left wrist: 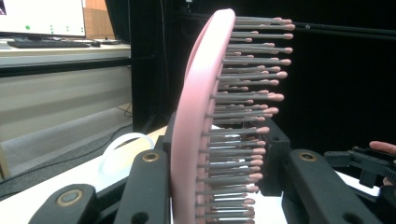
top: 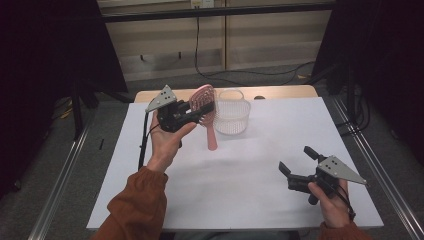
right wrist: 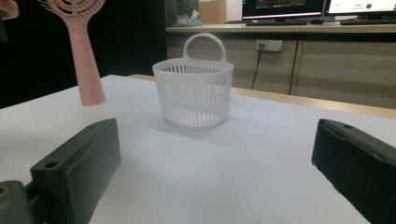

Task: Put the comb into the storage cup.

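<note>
From the high view, the left gripper (top: 192, 111) holds a pink hairbrush (top: 206, 112) by its head above the worktop (top: 260, 165), just beside a white basket (top: 231, 114). The right gripper (top: 296, 165) hovers low, well apart.

In the left gripper view, the fingers (left wrist: 144, 186) clamp the brush head.

In the right gripper view, the fingers (right wrist: 79, 163) stand wide, holding nothing.

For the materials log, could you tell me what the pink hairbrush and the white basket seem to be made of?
Hairbrush: apparently moulded plastic, smooth matte pink; grey pins, possibly plastic, with pink ball tips. Basket: apparently thin white, slightly translucent plastic, with slotted walls and a moulded loop handle.
</note>
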Motion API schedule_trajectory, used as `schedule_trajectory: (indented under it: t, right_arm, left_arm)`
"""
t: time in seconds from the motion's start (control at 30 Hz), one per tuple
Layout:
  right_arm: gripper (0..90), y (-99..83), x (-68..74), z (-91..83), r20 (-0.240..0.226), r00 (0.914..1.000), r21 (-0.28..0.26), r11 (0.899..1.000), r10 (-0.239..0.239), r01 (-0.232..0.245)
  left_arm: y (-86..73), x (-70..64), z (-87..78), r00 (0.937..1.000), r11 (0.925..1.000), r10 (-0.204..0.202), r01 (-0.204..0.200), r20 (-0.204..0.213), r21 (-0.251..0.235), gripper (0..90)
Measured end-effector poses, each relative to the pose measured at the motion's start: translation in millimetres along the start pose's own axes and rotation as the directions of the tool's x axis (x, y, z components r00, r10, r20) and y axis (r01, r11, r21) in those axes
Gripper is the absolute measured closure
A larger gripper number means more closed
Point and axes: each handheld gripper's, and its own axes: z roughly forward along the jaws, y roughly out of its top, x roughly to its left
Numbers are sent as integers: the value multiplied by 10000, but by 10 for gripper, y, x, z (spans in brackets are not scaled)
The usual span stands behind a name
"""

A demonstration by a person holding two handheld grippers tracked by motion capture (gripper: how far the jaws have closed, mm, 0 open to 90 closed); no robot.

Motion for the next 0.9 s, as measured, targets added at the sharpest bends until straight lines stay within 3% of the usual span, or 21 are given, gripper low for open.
schedule_trajectory:
  t: [0.1, 0.6, 0.83, 0.9]
  right_arm:
    - [2, -22, 15, -3, -175, 9998, -71, 10000, 5, -6]
    - [2, -33, 25, -14, -102, 9999, -103, 9999, -86, 85]
    - [3, -36, 29, -12, -109, 9999, -88, 9999, -71, 70]
    - [3, -35, 30, -11, -104, 9999, -101, 9999, -72, 71]
  left_arm:
    - [30, 19, 40, 9999, 10000, 88, -88, -89, -25, 640]
    - [235, 131, 200, 9971, 9991, 224, -250, -724, -348, 641]
    - [285, 183, 289, 9937, 9980, -174, 105, -1111, -624, 641]
    - [305, 186, 318, 9930, 9981, -114, 42, -1173, -614, 642]
